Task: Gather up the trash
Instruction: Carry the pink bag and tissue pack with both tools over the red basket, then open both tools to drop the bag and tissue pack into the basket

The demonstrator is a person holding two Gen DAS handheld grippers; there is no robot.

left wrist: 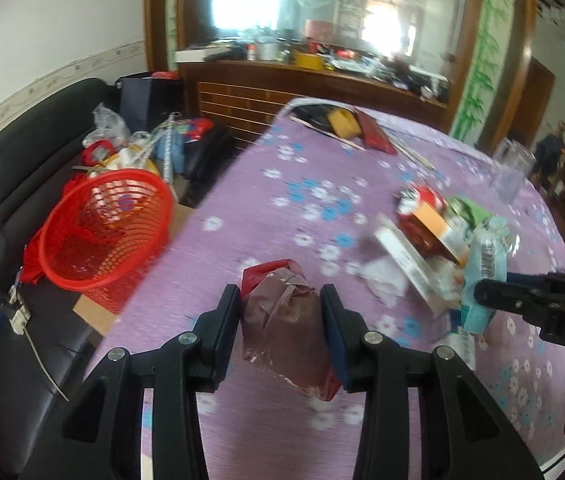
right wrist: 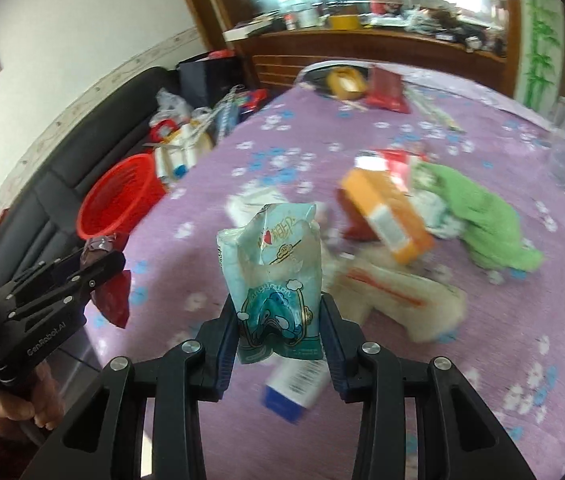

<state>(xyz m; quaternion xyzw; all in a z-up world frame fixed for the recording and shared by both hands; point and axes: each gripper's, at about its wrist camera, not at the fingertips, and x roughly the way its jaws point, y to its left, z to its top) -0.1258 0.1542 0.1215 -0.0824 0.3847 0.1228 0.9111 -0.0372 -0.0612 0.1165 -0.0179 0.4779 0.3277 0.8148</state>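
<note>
A lived-in home: a black sofa (left wrist: pixel 22 168) at the left, a flowered purple tablecloth (left wrist: pixel 282 208) in the middle, a cluttered wooden sideboard (left wrist: pixel 282 80) with a mirror (left wrist: pixel 322 4) at the top.

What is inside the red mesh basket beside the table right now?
The red mesh basket looks nearly empty: through its open mouth only the red mesh walls and floor show, with faint glints at the bottom. Blur leaves small scraps unconfirmed, and the near wall hides part of the floor.

Your left gripper (left wrist: pixel 280 320) pointed downward, fingers (left wrist: pixel 228 320) clamped on a wrapper | your right gripper (right wrist: pixel 280 322) likewise, fingers (right wrist: pixel 228 328) pinching a packet
</note>
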